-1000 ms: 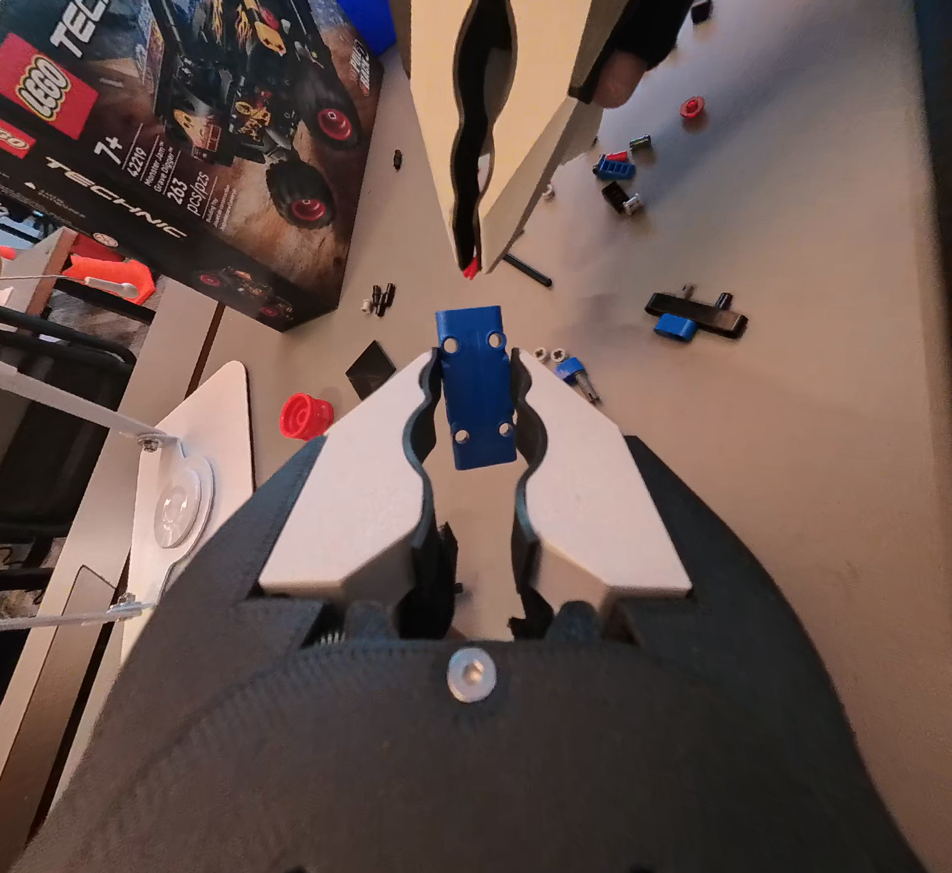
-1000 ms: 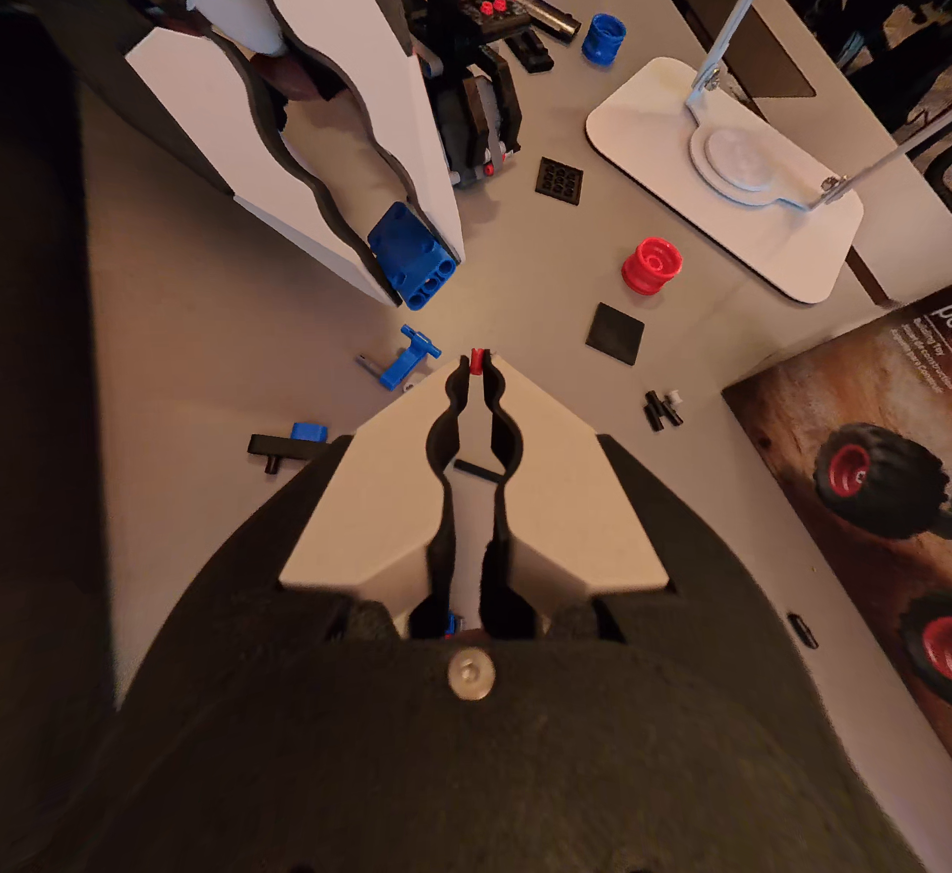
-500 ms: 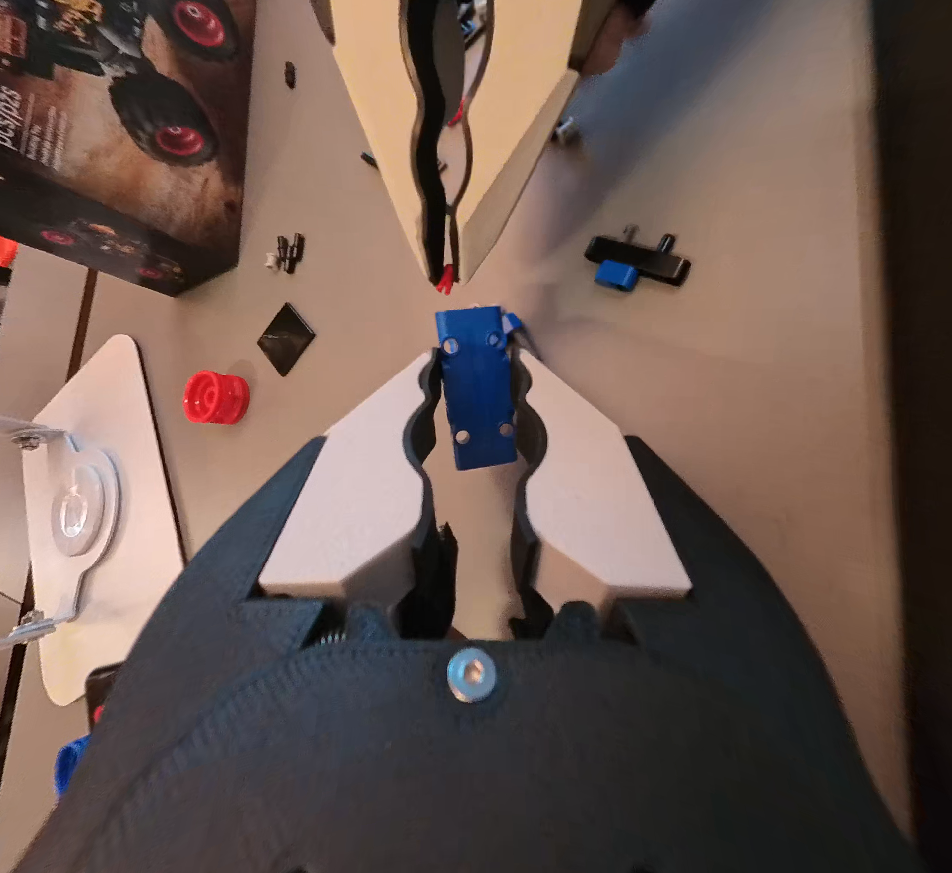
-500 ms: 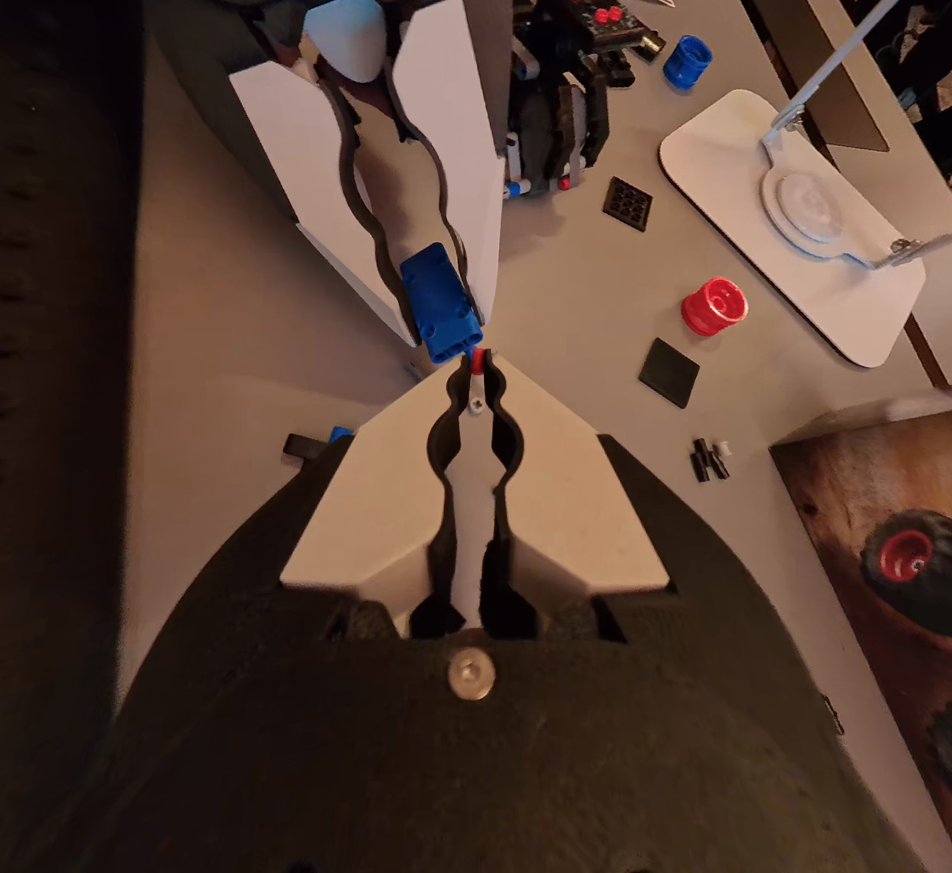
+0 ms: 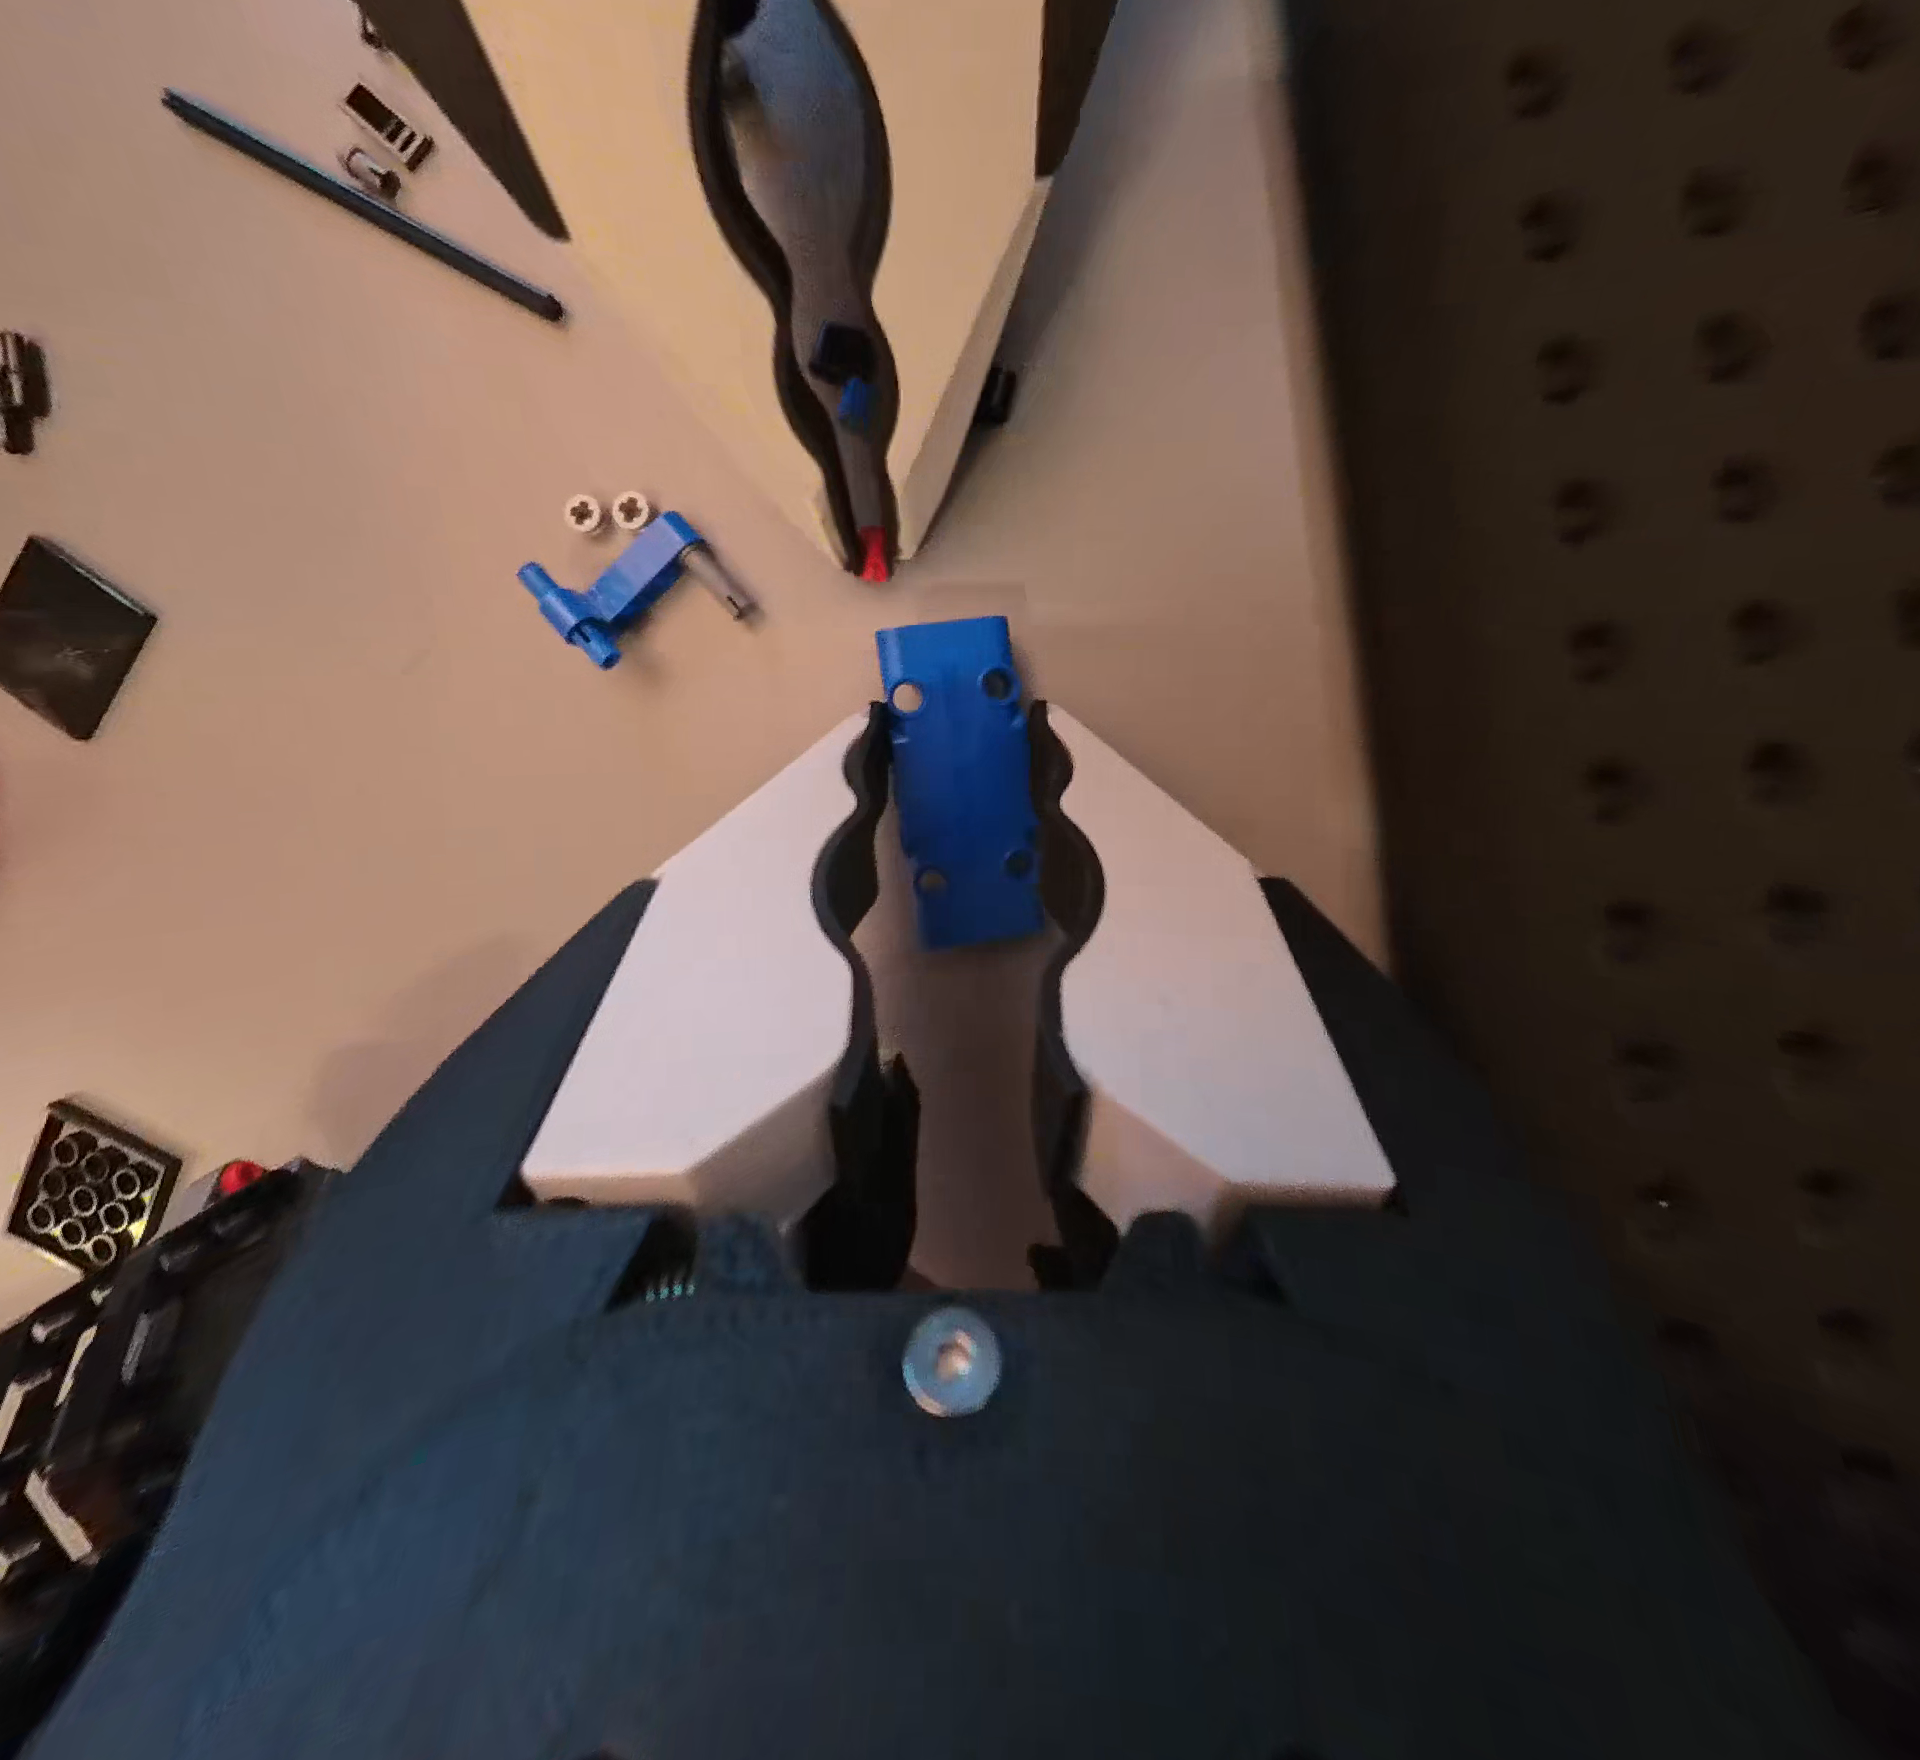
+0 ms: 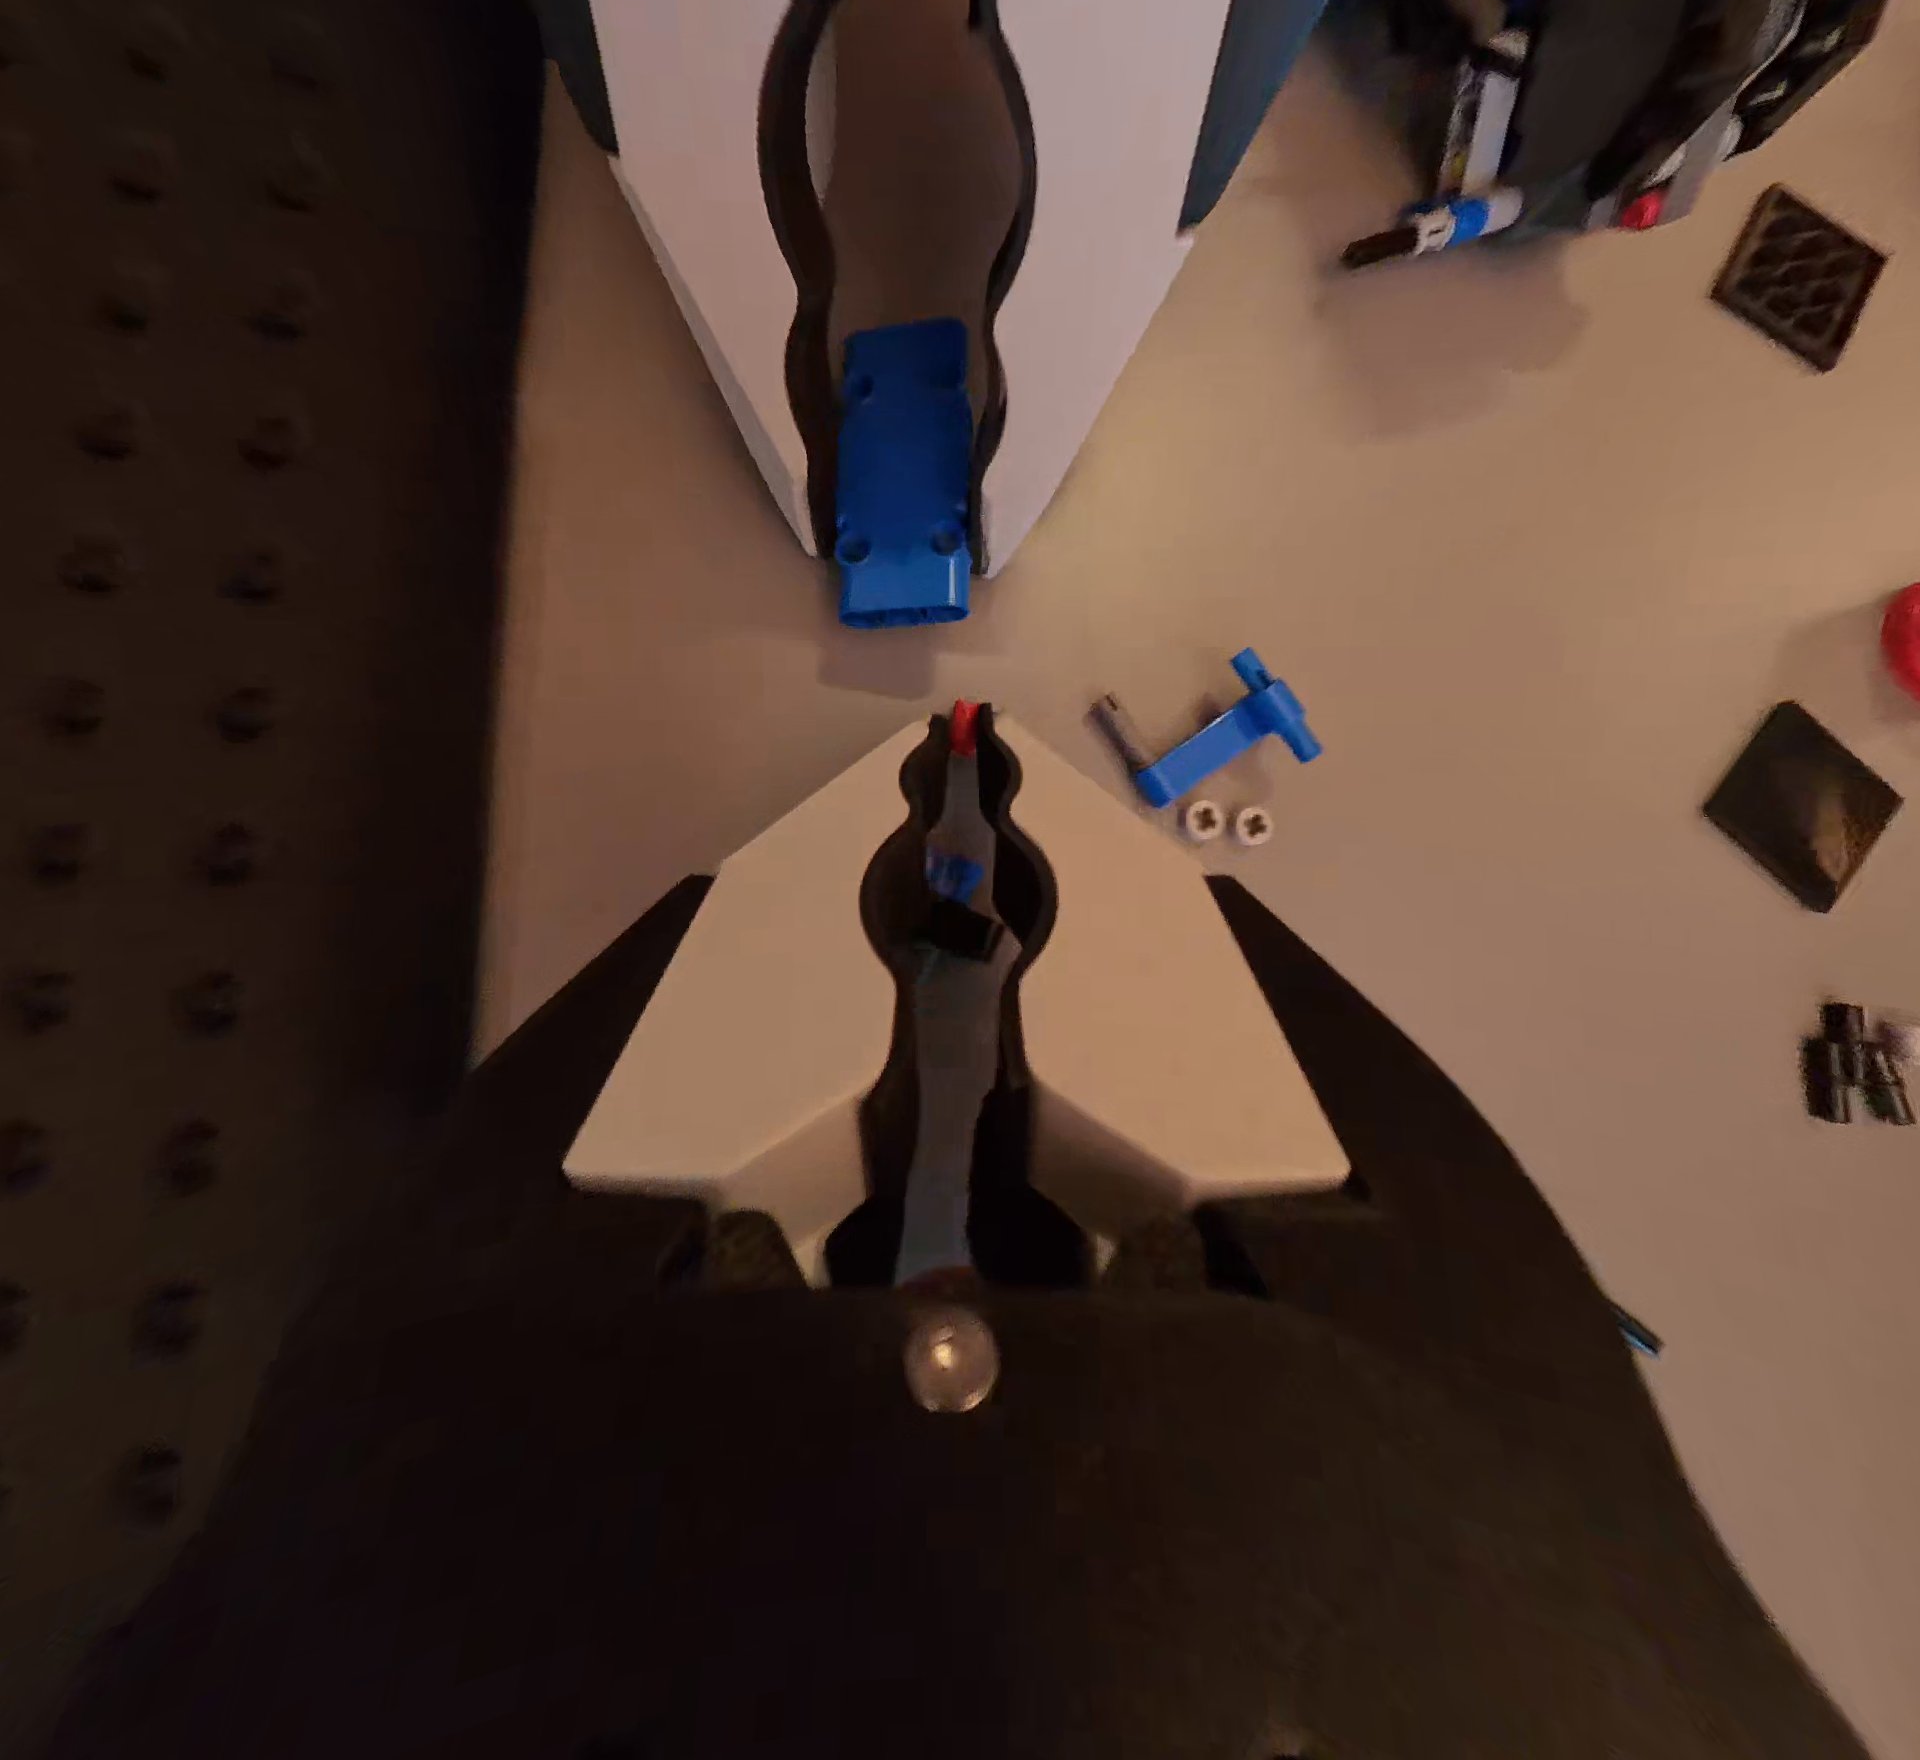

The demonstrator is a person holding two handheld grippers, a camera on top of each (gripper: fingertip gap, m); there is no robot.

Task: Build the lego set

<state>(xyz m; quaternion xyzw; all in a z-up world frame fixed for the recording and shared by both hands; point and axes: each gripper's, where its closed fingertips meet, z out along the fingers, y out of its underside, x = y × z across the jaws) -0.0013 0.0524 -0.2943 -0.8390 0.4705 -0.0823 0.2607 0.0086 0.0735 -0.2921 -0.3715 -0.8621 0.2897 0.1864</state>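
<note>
My left gripper (image 5: 958, 723) is shut on a blue panel piece (image 5: 961, 780) with several round holes, its front end sticking out past the fingertips. My right gripper (image 6: 964, 728) is shut on a small red pin (image 6: 965, 726) at its very tip. The two grippers face each other tip to tip above the table, with a short gap between pin and panel. The left wrist view shows the right gripper (image 5: 875, 555) with the red pin (image 5: 874, 557). The right wrist view shows the left gripper (image 6: 902, 557) with the blue panel (image 6: 902, 474).
A blue crank-shaped piece (image 5: 623, 590) with two white bushes (image 5: 608, 512) lies on the table beside the tips. Black tiles (image 5: 71, 635), a black axle (image 5: 358, 204) and small black pins lie around. The partly built black vehicle (image 6: 1662, 37) stands nearby. A dark perforated surface (image 5: 1683, 567) borders the table. The tips of both grippers are at nearly the same place.
Both grippers have swung toward the table's dark edge and lined up head-on. The set box, red wheel and white stand have left both views. The pin and panel stay a short gap apart.
</note>
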